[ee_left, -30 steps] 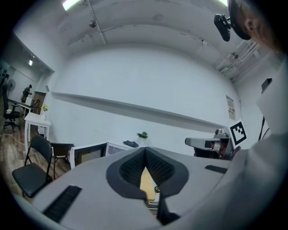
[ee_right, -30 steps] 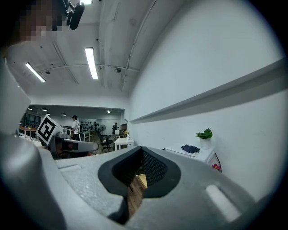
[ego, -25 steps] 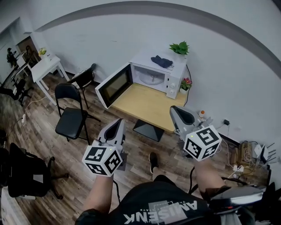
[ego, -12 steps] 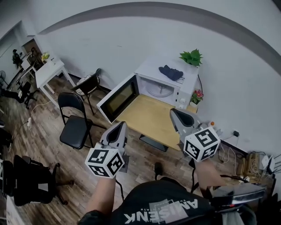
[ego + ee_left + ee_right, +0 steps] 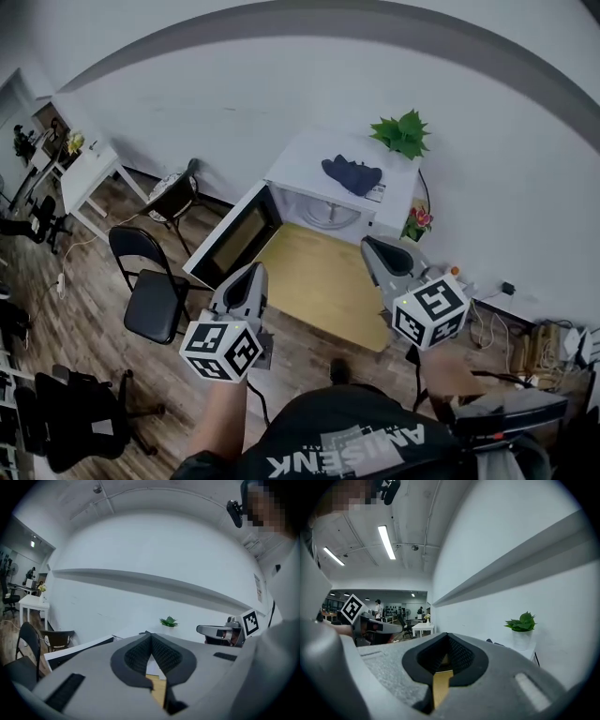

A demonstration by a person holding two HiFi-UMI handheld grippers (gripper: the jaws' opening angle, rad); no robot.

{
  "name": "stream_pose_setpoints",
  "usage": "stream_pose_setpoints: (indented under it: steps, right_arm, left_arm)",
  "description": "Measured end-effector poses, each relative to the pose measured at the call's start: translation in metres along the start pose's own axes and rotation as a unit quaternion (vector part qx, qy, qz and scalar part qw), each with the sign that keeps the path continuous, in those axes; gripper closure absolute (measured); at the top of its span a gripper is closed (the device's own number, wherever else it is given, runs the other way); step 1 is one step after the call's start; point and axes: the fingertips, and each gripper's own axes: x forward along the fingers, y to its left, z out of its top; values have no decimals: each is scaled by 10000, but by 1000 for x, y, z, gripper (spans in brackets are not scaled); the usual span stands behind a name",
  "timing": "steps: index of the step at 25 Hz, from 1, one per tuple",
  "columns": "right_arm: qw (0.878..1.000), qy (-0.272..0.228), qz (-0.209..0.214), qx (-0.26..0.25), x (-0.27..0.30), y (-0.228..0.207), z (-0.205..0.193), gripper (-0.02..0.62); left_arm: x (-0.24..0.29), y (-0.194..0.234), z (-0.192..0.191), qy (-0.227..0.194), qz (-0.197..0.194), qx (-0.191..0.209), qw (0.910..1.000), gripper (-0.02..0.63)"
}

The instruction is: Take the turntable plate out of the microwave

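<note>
A white microwave stands at the far end of a wooden table, its door swung wide open to the left. Inside lies the pale glass turntable plate. My left gripper is shut and empty, held in the air before the table's near left corner. My right gripper is also shut and empty, over the table's right edge and short of the microwave. In the left gripper view the jaws meet with nothing between them. The right gripper view shows the same of its jaws.
A dark cloth and a potted plant sit on the microwave, with a small flower pot beside it. Black chairs stand left of the table, and a white table is farther left. Cables lie on the floor at right.
Both grippers and the head have moved forward toward the table, so the microwave looks nearer and larger. The jaws stayed shut.
</note>
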Motion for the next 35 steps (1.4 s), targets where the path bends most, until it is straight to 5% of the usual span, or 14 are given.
stream_pose_setpoints:
  steps: [15, 35]
  right_arm:
    - [9998, -183, 14, 116, 54, -67, 12, 589]
    - [9911, -234, -1266, 339, 152, -62, 22, 589]
  left_arm:
    - [106, 14, 15, 175, -111, 319, 9993, 604]
    - [184, 89, 51, 223, -1583, 106, 9871, 603]
